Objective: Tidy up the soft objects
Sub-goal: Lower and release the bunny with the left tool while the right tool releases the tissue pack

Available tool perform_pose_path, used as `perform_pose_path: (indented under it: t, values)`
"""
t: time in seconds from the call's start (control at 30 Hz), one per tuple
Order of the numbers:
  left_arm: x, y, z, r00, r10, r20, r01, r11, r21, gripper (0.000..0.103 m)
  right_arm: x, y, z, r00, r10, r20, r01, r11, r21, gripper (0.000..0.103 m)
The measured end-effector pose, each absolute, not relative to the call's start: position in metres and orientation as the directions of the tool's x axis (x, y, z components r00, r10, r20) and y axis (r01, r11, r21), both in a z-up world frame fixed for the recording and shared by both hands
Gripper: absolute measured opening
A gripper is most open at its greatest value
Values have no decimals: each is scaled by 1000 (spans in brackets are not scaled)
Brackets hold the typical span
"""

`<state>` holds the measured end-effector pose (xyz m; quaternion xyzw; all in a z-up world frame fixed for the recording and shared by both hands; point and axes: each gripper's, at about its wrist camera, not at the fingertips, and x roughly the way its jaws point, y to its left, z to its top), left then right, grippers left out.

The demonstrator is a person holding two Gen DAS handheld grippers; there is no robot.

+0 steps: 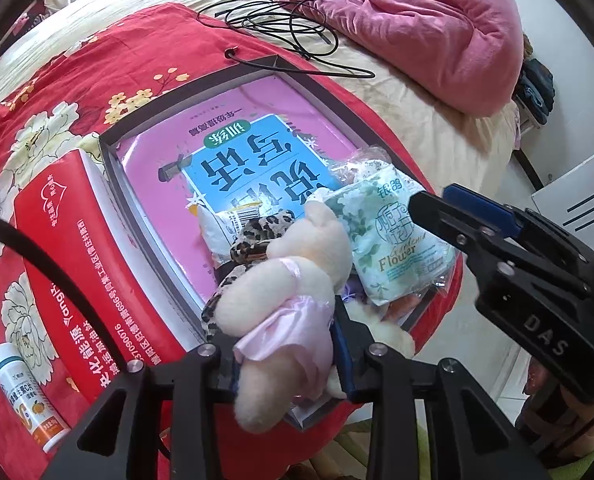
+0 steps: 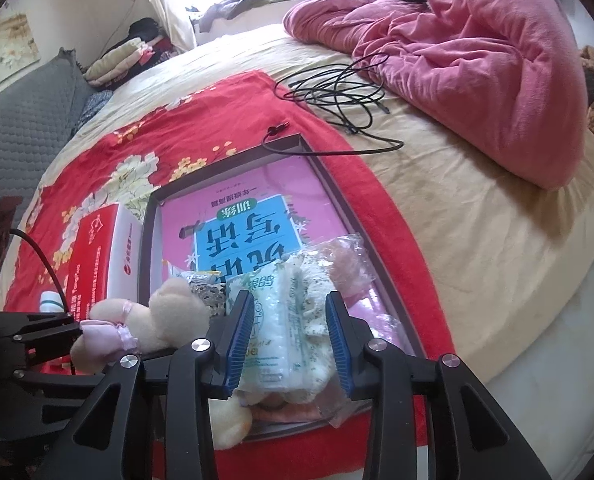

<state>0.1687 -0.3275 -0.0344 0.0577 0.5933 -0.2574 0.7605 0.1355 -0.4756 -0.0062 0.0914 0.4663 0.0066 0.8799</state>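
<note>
A plush toy is gripped by the left gripper over a shallow tray on a bed, while a tissue pack sits between the right gripper's parted, non-pressing jaws, seemingly released; setting the toy down is judged next

Book cover partly hidden under toys, bottle print illegible

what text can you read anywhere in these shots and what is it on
"Flower": clear-wrapped green-and-white floral tissue pack, beside cursive too distorted to read.
"DAS": black right gripper body.
"Yong": red-and-white cardboard box, with Chinese print and "0090076".
Upside-down large Chinese characters: pink-and-blue book cover.
Small white bottle: label too blurred.
</note>
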Motion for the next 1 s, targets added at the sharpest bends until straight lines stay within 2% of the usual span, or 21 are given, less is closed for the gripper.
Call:
perform_pose_path:
  t: [0.03, 0.2, 0.5, 0.57, 0.7, 0.77, 1.0]
  values:
    - [169, -327, -34, 165, -324, -932, 459, 862, -218, 36, 133, -477, -4, 567, 92, -818, 78, 983, 165, 47]
    - [168, -326, -30, 174, -326, -929, 457, 862, -217, 40, 124, -481, 5, 587, 81, -805, 98, 980, 171, 50]
    - [167, -320, -23, 198, -317, -928, 447, 872, -202, 55, 120, -478, 15, 601, 84, -795, 90, 981, 172, 54]
    - [167, -318, -22, 201, -317, -927, 441, 874, -204, 56, 119, -477, 16, 603, 82, -794, 90, 981, 169, 57]
    - [166, -313, -19, 211, -317, -925, 432, 879, -203, 58, 118, -475, 19, 607, 79, -790, 87, 982, 165, 58]
    - [165, -311, -18, 214, -314, -925, 428, 881, -200, 62, 117, -474, 20, 609, 78, -789, 84, 983, 162, 58]
    - [161, -305, -10, 225, -320, -920, 422, 884, -204, 63, 115, -466, 24, 608, 67, -791, 73, 987, 140, 61]
